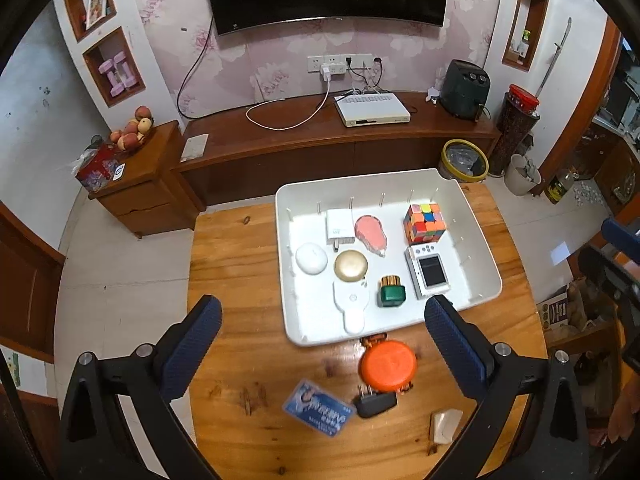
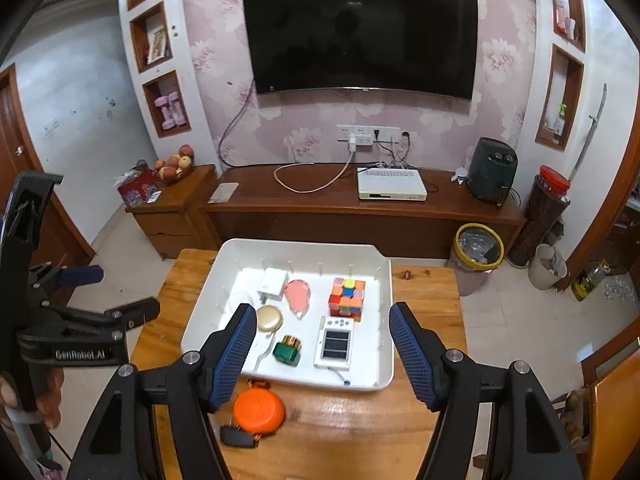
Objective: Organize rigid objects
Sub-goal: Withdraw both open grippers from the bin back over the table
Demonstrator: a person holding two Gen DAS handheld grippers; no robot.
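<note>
While both tools hung above the wooden table (image 1: 224,264), the white tray (image 1: 476,236) sat toward the table's far edge, already well stocked. Inside the tray, the Rubik's cube (image 1: 425,222) stood by the far wall, with the white handheld game (image 1: 429,273) just nearer than it, the green bottle (image 1: 391,291) beside that, and the gold compact (image 1: 350,265), pink piece (image 1: 372,233), white charger (image 1: 339,227) and white puck (image 1: 311,258) spread toward the tray's left side. Just outside the tray's near wall lay the orange disc (image 1: 388,365), touching the black plug (image 1: 375,402); the blue card (image 1: 319,407) and beige block (image 1: 446,424) lay nearer still. Left gripper (image 1: 323,322) had its fingers spread wide, holding nothing. Right gripper (image 2: 323,338) was likewise spread apart and empty, poised over the tray's near half
</note>
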